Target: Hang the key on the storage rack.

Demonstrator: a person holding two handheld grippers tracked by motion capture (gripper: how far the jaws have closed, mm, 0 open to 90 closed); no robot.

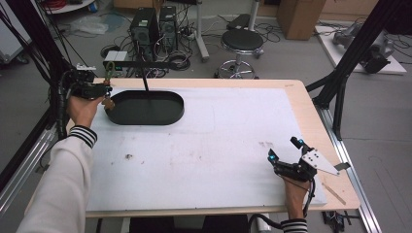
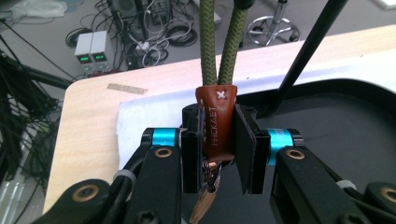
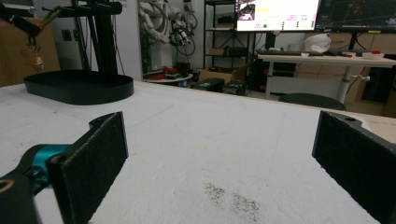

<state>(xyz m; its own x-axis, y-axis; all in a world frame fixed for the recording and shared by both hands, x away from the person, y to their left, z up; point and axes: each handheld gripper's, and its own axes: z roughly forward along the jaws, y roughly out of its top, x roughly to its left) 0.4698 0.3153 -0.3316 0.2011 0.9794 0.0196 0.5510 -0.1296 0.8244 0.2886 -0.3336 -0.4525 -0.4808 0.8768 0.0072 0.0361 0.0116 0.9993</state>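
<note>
The right gripper [image 1: 285, 151] is resting low on the near right of the bench [image 1: 301, 104], its jaws standing wide apart with nothing between them; judging by its place, it is waiting out of the way while the other hand works. Across the white mat [image 1: 194, 155], at the far left, the left gripper [image 2: 219, 149] is pinching a brown leather tab [image 2: 217, 121] between its jaws, squarely on the flat sides so the tab is not twisting. Two strands of green cord [image 2: 219, 46] are rising from the tab toward the black crossbar [image 1: 141, 63] of the stand, and a small metal clip [image 2: 205, 200] is dangling below it. The tab is hanging over the left rim of the black oval tray [image 1: 145, 116], which is serving as the stand's base. The cord looks taut, so the hand is probably either hanging the piece on the bar or lifting it off; which one I cannot tell
</note>
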